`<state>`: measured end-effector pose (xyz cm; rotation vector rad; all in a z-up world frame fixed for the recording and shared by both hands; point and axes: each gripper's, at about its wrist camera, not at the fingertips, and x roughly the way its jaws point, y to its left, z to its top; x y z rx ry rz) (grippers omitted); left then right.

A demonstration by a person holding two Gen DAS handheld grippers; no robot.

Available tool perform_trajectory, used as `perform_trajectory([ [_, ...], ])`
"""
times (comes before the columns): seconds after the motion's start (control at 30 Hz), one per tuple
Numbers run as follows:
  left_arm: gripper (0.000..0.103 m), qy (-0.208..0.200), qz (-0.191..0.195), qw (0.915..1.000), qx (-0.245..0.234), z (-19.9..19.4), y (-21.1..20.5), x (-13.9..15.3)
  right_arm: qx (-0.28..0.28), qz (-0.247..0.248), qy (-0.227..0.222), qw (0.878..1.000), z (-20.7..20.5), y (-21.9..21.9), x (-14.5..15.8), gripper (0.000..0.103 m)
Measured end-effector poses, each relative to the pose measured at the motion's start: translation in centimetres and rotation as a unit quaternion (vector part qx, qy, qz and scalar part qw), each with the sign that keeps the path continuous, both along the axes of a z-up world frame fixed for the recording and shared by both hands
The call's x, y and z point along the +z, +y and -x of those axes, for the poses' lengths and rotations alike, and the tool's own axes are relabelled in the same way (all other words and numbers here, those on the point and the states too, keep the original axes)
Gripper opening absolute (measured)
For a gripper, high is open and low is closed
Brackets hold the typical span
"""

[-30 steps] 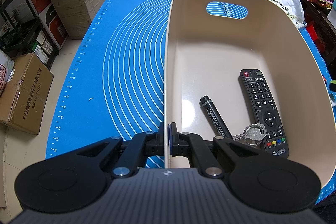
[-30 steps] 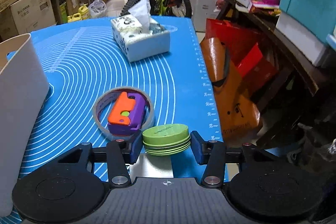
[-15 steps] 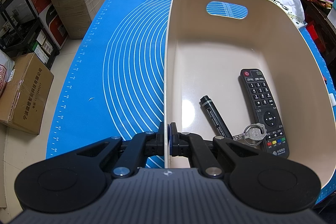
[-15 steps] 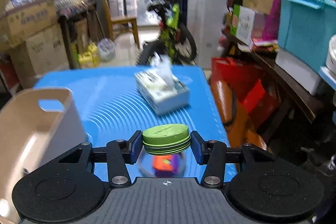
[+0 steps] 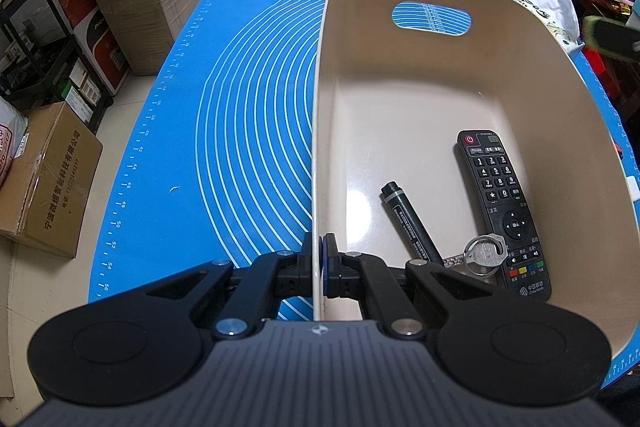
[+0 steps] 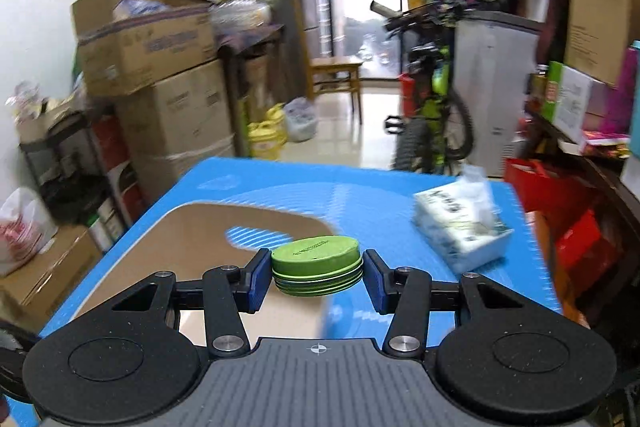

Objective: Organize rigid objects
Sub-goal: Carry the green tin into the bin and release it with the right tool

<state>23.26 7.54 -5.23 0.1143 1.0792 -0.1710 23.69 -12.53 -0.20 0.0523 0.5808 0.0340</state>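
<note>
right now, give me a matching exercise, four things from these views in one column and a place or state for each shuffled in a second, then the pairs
1. green tin
2. beige bin
3. black marker
4. tissue box

A. on the blue mat, outside the bin
B. wall pinched by the left gripper
C. clamped in the right gripper
D. lying on the bin floor beside the remote

Pairs: 1-C, 2-B, 3-D, 4-A

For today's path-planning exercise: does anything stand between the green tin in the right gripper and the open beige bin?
Nothing visible does. The green tin, clamped in the right gripper, is above the beige bin, whose top is open. The left gripper only pinches the bin's side wall.
</note>
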Motion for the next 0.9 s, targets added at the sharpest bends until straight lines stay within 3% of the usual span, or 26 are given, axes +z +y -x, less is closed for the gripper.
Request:
perform_trajectory([
  [0.4,0.004,0.000,-0.001,1.0000,-0.001,0.0,-0.1,0.0,0.068,0.030,0.096,0.993,-1.3,8.5,-4.2,0.054],
  [0.9,0.004,0.000,-0.003,1.0000,-0.003,-0.1,-0.5,-0.1,0.100,0.066,0.208,0.971,-3.3,11.1,-7.5,0.054],
])
